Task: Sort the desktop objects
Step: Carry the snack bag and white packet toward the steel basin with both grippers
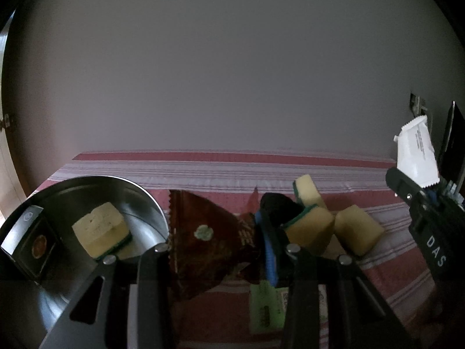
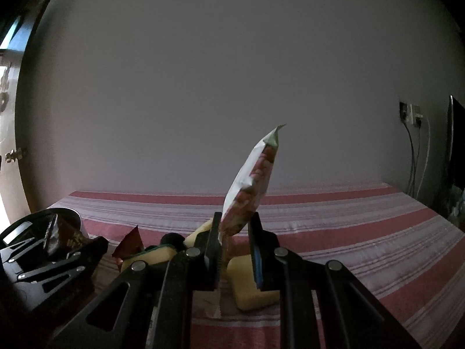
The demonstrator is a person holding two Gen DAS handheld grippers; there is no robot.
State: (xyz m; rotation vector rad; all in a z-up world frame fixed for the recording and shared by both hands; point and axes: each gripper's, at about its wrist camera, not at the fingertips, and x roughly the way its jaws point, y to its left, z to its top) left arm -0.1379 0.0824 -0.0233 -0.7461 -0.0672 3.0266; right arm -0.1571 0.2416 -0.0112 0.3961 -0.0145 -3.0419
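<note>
My left gripper [image 1: 215,232] is shut on a dark brown snack packet [image 1: 209,238], held just right of a metal bowl [image 1: 72,186]. A yellow-green sponge [image 1: 101,229] and a dark packet [image 1: 32,241] lie in the bowl. In the right wrist view, my right gripper [image 2: 235,226] is shut on the lower end of a white and red snack packet [image 2: 250,180] that stands upright above the table. This white packet [image 1: 415,157] and the right gripper also show at the far right of the left wrist view. The left gripper [image 2: 52,261] shows at the left of the right wrist view.
Three yellow sponges [image 1: 308,192] [image 1: 311,226] [image 1: 357,229] and a black lump [image 1: 276,206] are clustered on the striped red tablecloth [image 2: 348,226]. A green-labelled packet [image 1: 264,305] lies under my left fingers. A wall socket with cables [image 2: 409,116] and a dark screen [image 2: 456,145] are at the right.
</note>
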